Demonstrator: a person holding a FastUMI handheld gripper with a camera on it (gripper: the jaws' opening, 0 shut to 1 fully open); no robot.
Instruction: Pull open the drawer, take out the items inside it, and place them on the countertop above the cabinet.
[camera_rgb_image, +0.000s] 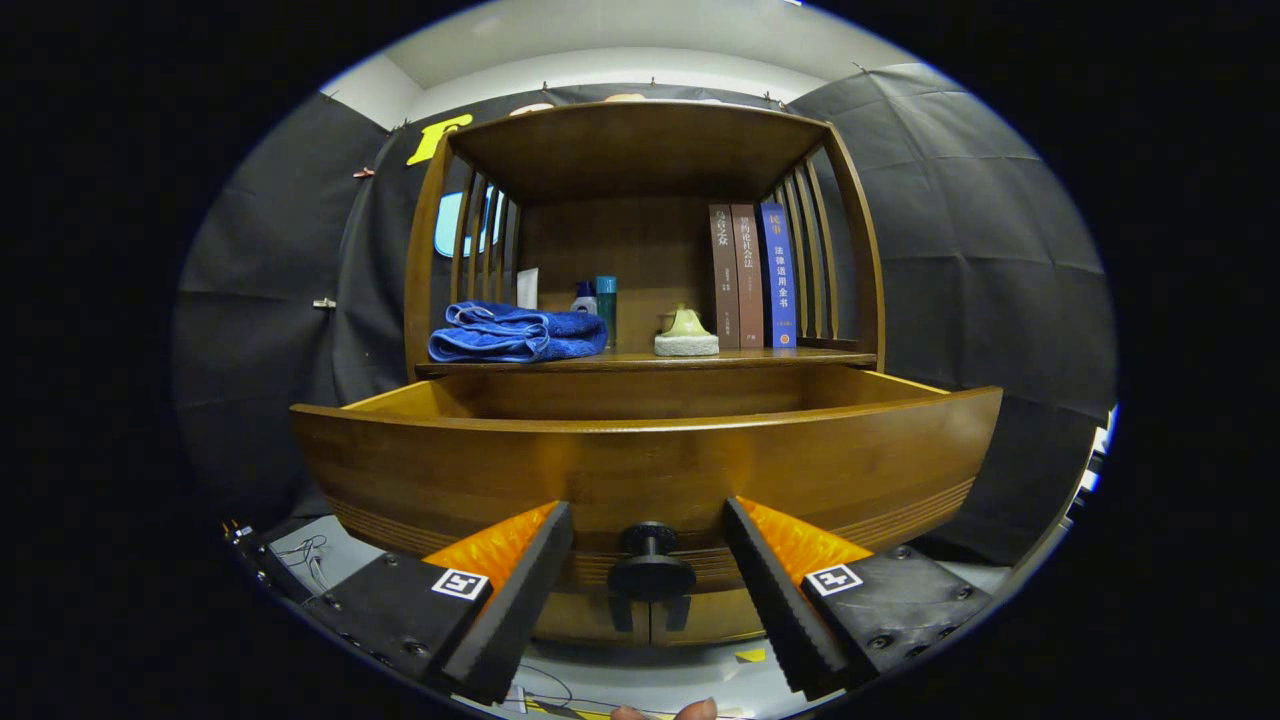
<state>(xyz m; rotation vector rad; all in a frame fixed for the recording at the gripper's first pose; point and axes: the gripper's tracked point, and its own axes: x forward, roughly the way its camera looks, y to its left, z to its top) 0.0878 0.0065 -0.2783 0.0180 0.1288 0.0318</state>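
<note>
The wooden drawer (640, 465) stands pulled out toward me from the cabinet, its front panel close ahead. Its dark round knob (651, 566) sits between my fingers, with a gap on each side. My gripper (648, 555) is open around the knob without touching it. The drawer's inside is hidden behind the front panel, so its contents cannot be seen. Above it runs the countertop (640, 360) of the cabinet, under an open shelf frame.
On the countertop lie a folded blue towel (515, 333), small bottles (598, 303), a pale green ornament on a white base (686, 333) and three upright books (752, 275). Slatted wooden sides close both ends. Cables (305, 555) lie on the floor at lower left.
</note>
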